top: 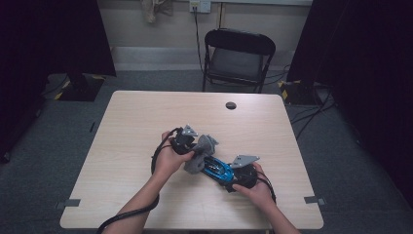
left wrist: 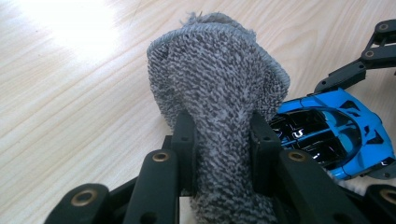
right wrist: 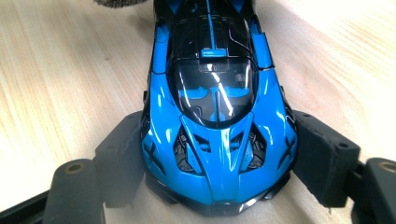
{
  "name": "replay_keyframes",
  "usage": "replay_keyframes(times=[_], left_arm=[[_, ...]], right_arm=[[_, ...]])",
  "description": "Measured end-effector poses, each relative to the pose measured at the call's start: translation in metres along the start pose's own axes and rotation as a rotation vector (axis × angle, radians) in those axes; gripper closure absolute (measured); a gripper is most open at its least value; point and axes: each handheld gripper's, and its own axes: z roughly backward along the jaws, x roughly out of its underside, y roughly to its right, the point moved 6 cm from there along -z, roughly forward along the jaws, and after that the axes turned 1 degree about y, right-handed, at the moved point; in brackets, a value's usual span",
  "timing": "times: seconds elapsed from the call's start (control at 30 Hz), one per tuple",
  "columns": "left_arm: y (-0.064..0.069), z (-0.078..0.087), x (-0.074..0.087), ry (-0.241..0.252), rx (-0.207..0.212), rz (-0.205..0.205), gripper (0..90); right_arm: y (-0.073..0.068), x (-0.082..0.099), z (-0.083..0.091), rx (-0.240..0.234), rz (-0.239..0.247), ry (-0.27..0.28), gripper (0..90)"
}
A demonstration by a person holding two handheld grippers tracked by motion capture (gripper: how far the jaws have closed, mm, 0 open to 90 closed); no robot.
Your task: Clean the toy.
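While the right claw (right wrist: 215,163) clamps the glossy blue toy car (top: 217,168) at its nose on the light wooden desk (top: 126,126), the left claw (left wrist: 223,140), nearer its far end, pinches a grey knitted cloth (left wrist: 217,79) at 10 o'clock along the car's long axis.

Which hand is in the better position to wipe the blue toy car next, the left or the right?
Left. The left claw is shut on the grey cloth, right beside the blue toy car. The right claw is clamped on the car's sides, steadying it.
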Motion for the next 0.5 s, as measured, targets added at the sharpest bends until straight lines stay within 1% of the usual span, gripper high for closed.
replay_keyframes(times=[0.07,0.1,0.13,0.17,0.23,0.27,0.33,0.37,0.43,0.5], left_arm=[[0.005,0.003,-0.002,0.019,0.033,0.014,70.0],[0.009,0.004,-0.004,0.028,0.046,0.012,70.0],[0.015,0.005,-0.006,0.029,0.062,0.002,70.0],[0.022,0.005,-0.009,0.036,0.083,-0.005,70.0],[0.036,0.003,-0.012,0.035,0.129,-0.016,70.0],[0.043,0.001,-0.013,0.031,0.144,-0.026,70.0],[0.057,-0.004,-0.014,0.02,0.183,-0.034,69.9],[0.063,-0.008,-0.013,0.012,0.194,-0.04,69.9],[0.072,-0.016,-0.01,-0.014,0.211,-0.051,69.9],[0.078,-0.023,-0.007,-0.033,0.227,-0.058,69.9]], right_arm=[[0.0,0.0,0.0,0.0,0.0,0.0,25.8],[0.0,0.0,0.0,0.0,0.0,0.0,25.8],[0.0,0.0,0.0,0.0,0.0,0.0,25.8],[0.0,0.0,0.0,0.0,0.0,0.0,25.8],[0.0,0.0,0.0,0.0,0.0,0.0,25.8],[0.0,0.0,0.0,0.0,0.0,0.0,25.7],[0.0,0.0,0.0,0.0,0.0,0.0,25.8],[0.0,0.0,0.0,0.0,0.0,0.0,25.8],[0.0,0.0,0.0,0.0,0.0,0.0,25.8],[0.0,0.0,0.0,0.0,0.001,0.0,25.8]])
